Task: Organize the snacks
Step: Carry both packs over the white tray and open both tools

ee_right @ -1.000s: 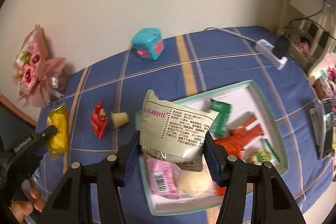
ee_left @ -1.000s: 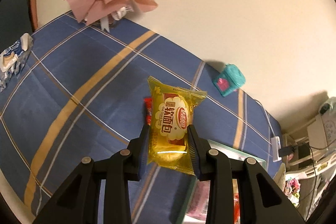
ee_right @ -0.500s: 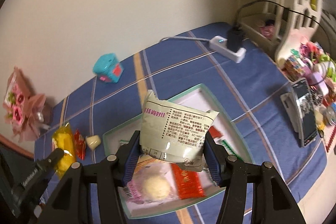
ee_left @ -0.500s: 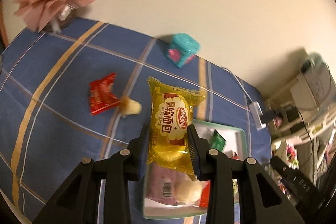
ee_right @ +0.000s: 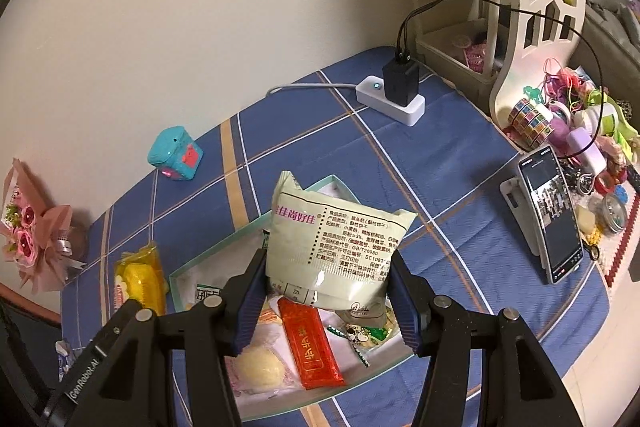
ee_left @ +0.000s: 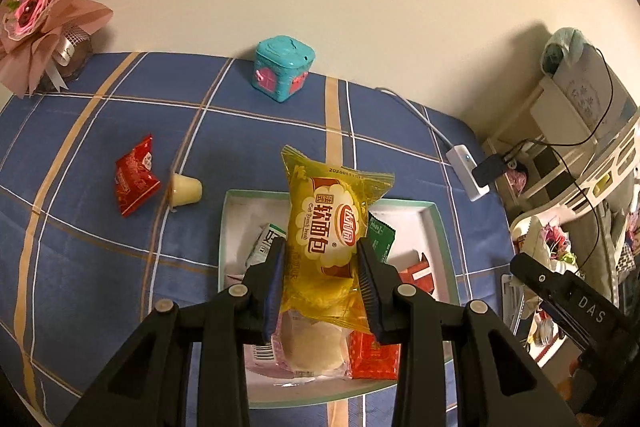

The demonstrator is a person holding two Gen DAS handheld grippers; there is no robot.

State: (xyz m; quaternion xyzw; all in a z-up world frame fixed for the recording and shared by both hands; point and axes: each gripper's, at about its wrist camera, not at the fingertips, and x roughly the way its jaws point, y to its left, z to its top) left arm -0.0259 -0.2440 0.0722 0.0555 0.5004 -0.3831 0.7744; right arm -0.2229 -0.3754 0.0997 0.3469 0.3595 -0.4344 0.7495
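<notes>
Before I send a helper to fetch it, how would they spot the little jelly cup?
On the blue plaid cloth, look left of the white tray. The jelly cup lies tipped on its side beside a red packet; it is the only pale yellow plastic cup there.

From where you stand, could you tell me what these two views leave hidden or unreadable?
- Left wrist view: the yellow bread packet in the left gripper covers the middle of the tray.
- Right wrist view: the pale biscuit bag in the right gripper hides the tray's far half.
- The phone screen is too small to read.
</notes>
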